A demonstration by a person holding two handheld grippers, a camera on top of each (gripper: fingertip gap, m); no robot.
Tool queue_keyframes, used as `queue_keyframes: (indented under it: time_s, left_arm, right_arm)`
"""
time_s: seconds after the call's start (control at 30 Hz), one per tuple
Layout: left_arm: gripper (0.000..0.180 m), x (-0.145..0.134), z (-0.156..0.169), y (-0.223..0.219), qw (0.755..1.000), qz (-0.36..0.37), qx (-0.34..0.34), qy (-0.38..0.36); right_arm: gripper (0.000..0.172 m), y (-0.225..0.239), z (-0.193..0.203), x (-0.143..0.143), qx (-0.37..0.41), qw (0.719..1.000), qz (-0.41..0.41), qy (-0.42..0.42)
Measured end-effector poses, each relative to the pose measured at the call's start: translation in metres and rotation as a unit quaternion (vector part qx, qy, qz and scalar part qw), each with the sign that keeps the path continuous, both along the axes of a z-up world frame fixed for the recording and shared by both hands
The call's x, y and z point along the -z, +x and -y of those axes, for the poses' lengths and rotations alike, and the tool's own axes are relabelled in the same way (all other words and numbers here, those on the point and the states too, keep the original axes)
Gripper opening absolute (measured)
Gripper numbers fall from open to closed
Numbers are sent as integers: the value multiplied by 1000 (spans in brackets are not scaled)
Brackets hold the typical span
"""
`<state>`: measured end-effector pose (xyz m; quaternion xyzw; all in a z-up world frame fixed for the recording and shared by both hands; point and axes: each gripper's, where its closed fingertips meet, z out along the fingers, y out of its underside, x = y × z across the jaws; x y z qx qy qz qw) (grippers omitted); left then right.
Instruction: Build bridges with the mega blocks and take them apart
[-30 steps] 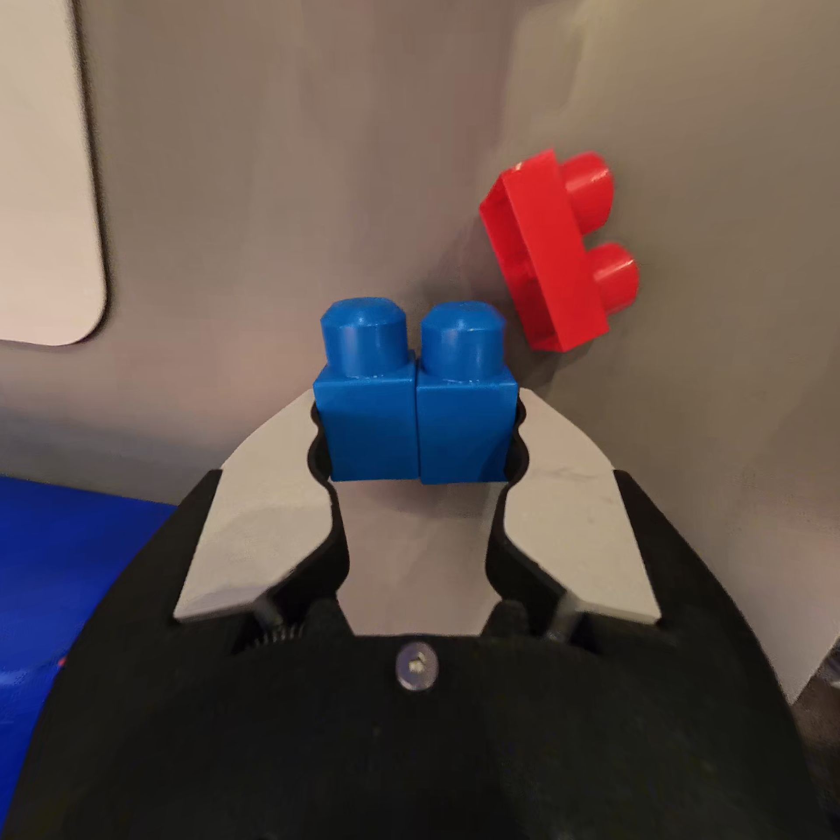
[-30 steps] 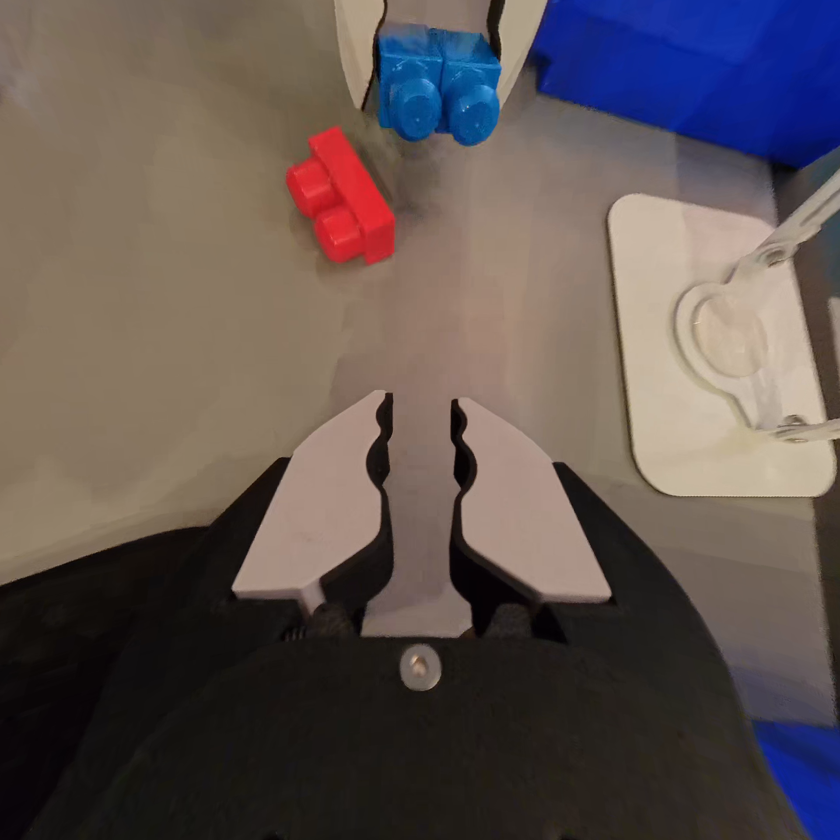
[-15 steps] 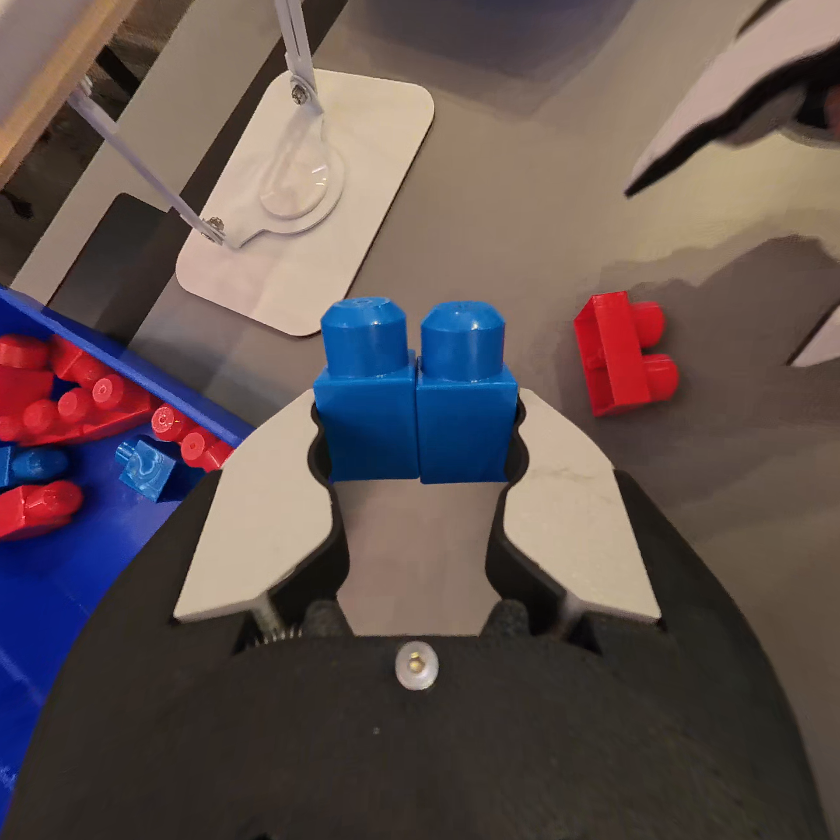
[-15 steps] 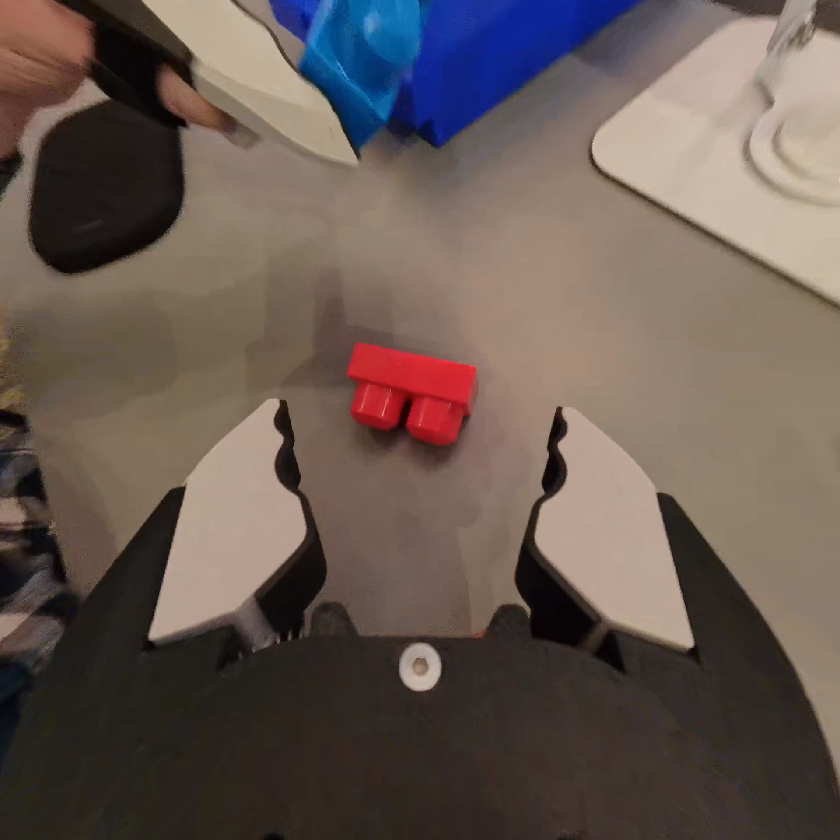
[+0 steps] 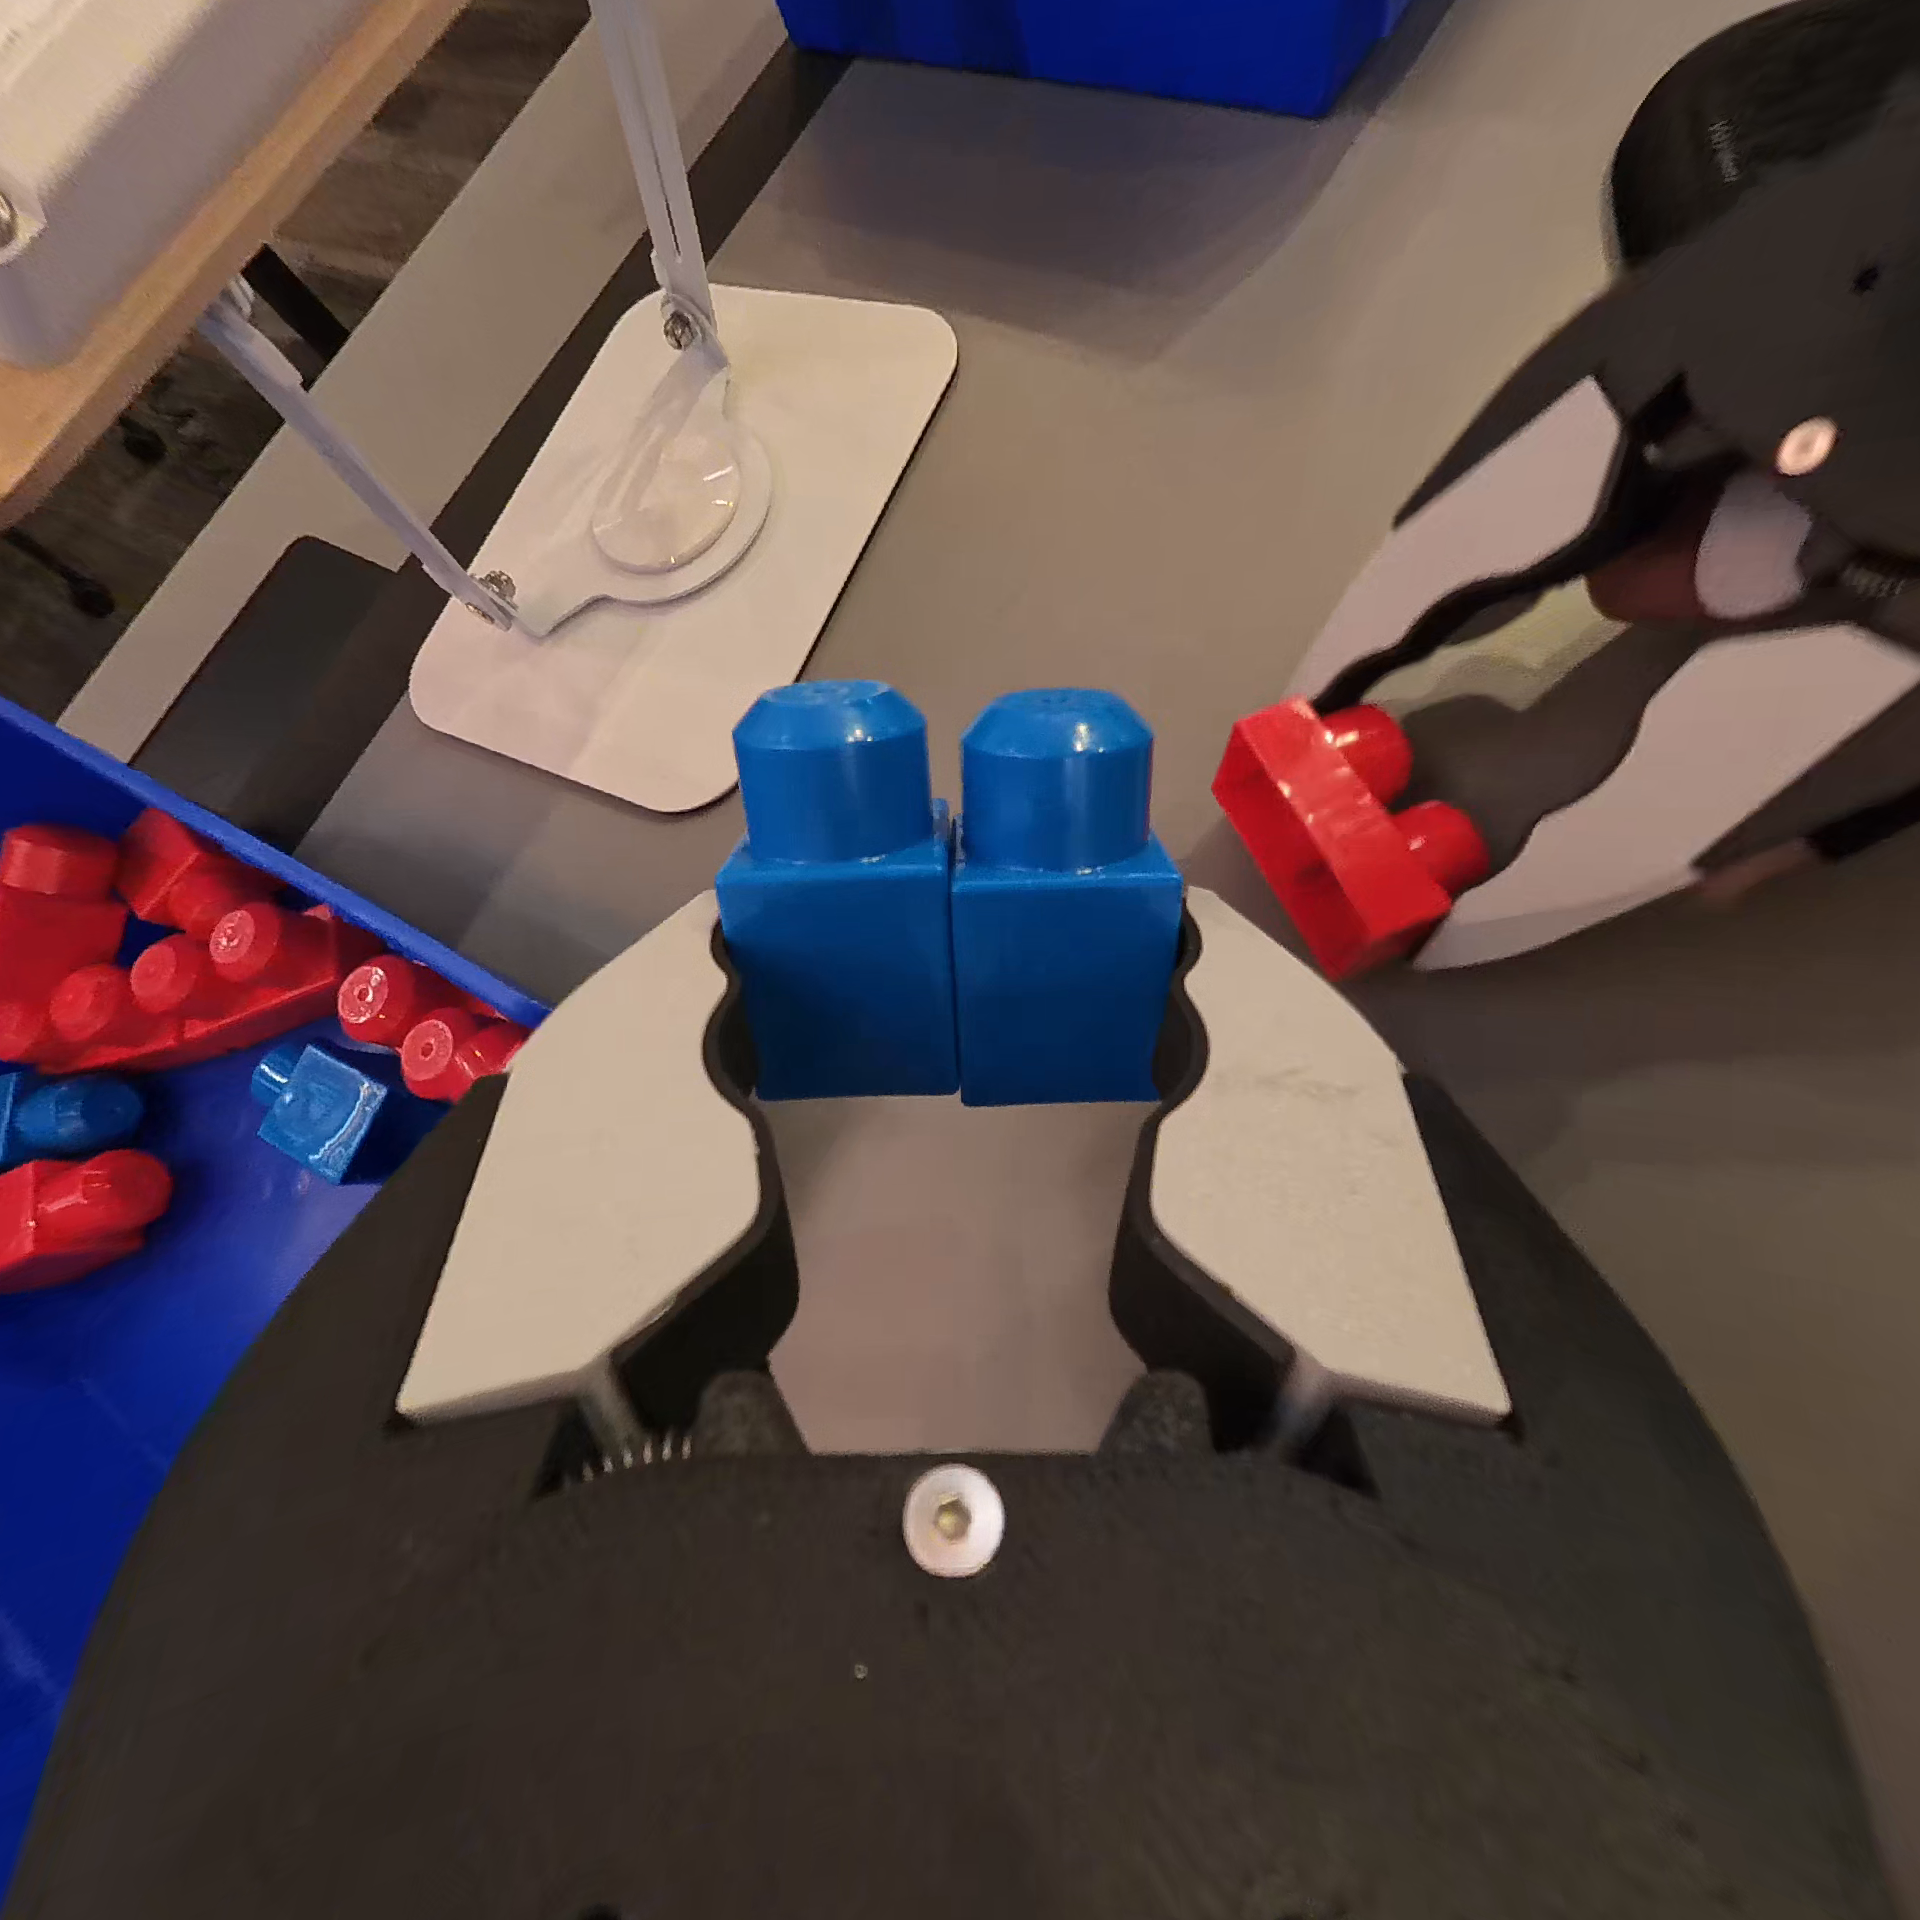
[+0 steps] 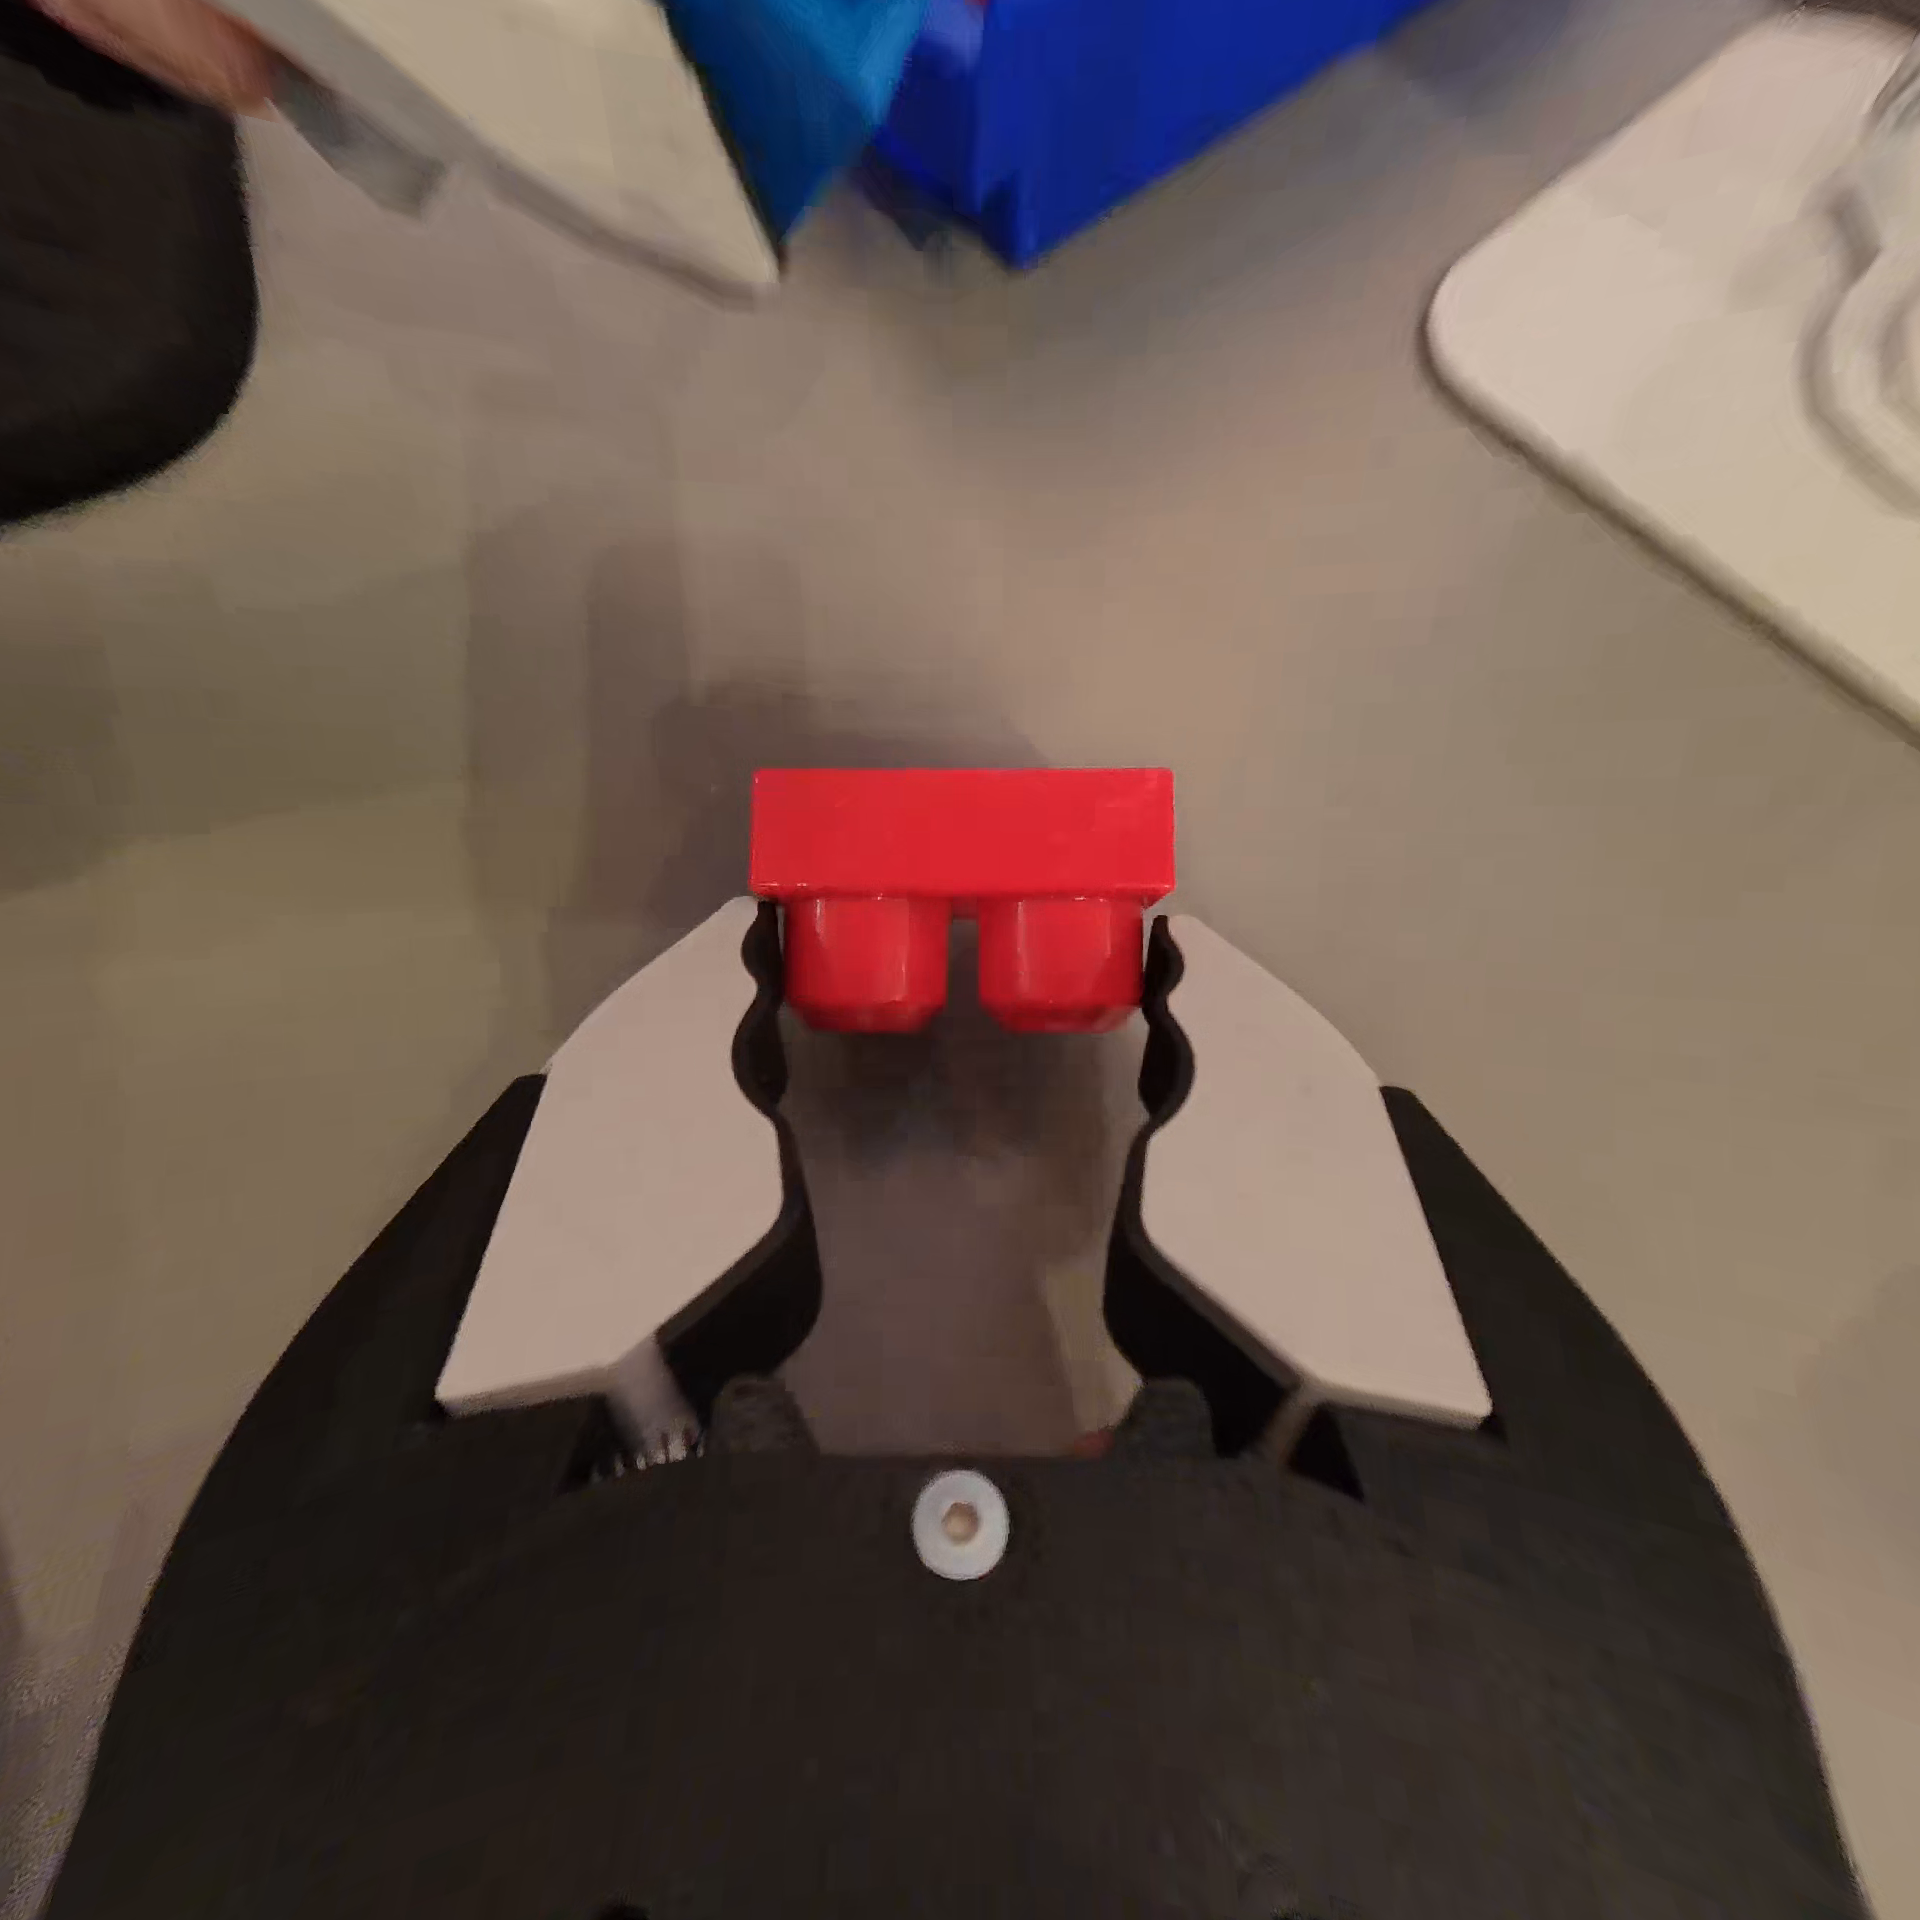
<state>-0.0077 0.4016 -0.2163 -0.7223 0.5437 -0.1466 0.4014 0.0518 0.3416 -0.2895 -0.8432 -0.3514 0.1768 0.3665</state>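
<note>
My left gripper (image 5: 951, 914) is shut on two blue one-stud blocks (image 5: 842, 966) held side by side, studs pointing away from me. Both pads press on their outer sides. A red two-stud block (image 6: 961, 831) lies on the grey table (image 6: 416, 727) with its studs towards my right gripper (image 6: 961, 935). The right pads touch the two studs from either side. In the left wrist view the red block (image 5: 1330, 842) sits between the right gripper's fingers (image 5: 1558, 894), just right of the blue blocks. The left gripper's finger (image 6: 623, 156) shows blurred at the top of the right wrist view.
A blue bin (image 5: 156, 1351) with several red and blue blocks stands at the left; its corner also shows in the right wrist view (image 6: 1091, 125). A white stand base (image 5: 707, 582) with thin metal legs sits behind. A wooden table edge (image 5: 156, 260) is at far left. The white stand base (image 5: 707, 582) is about 20 centimeters from both grippers' fingertips.
My right gripper opened wide, moved up to the red block and closed on its studs. My left gripper kept the two blue blocks and swung to face the stand and bin.
</note>
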Motion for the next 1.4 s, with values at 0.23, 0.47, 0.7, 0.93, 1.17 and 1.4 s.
queue_keyframes:
  time_s: [0.23,0.47,0.7,0.93,1.17,1.4]
  left_arm:
    - [75,-12,9,8,994,-54,49,78]
    - [74,-26,16,25,982,-102,80,135]
    - [74,-31,13,38,969,-141,94,182]
    - [74,-37,10,48,951,-173,106,232]
    - [74,-49,7,51,942,-179,102,267]
    - [74,-63,7,54,937,-170,96,289]
  right_arm:
    - [68,12,-17,-100,-183,962,104,175]
    - [68,9,-23,-116,-270,904,237,230]
    - [68,15,-34,-120,-249,897,262,254]
    - [68,17,-36,-127,-263,869,301,293]
    - [67,17,-35,-140,-273,852,306,325]
    - [67,13,-29,-157,-282,855,260,349]
